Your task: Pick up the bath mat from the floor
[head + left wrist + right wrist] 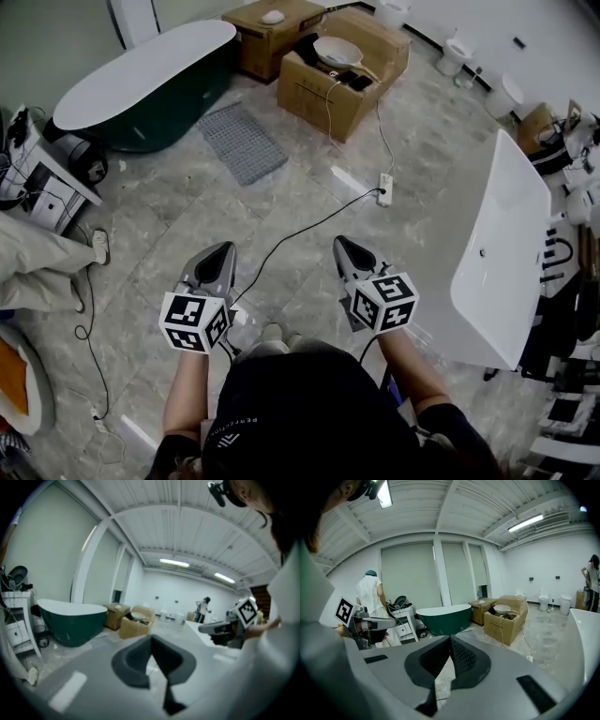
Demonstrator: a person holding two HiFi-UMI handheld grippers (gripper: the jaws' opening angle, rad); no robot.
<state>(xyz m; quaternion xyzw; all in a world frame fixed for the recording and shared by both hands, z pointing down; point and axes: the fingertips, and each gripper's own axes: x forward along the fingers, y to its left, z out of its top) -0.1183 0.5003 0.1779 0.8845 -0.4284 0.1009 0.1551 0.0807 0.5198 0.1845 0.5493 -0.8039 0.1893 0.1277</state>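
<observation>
Two hand-held grippers are held out in front of the person. The left hand-held gripper [223, 251] and the right hand-held gripper [342, 246] both have their jaws pressed together, with nothing in them.

The bath mat [243, 141] is well apart from them. It lies flat on the floor [309, 187], just beside the green tub [141, 89] and near the brown boxes [323, 84]. It is gray and looks bumpy, with lots of little holes.

I think it is soft, floppy and light, so it will sag and hang down when lifted. Since it lies flat, one jaw has to slide under an edge first. The near corner looks like the best spot to pinch.

A black cord [300, 234] runs across the floor on the way there, so feet could trip on it.
</observation>
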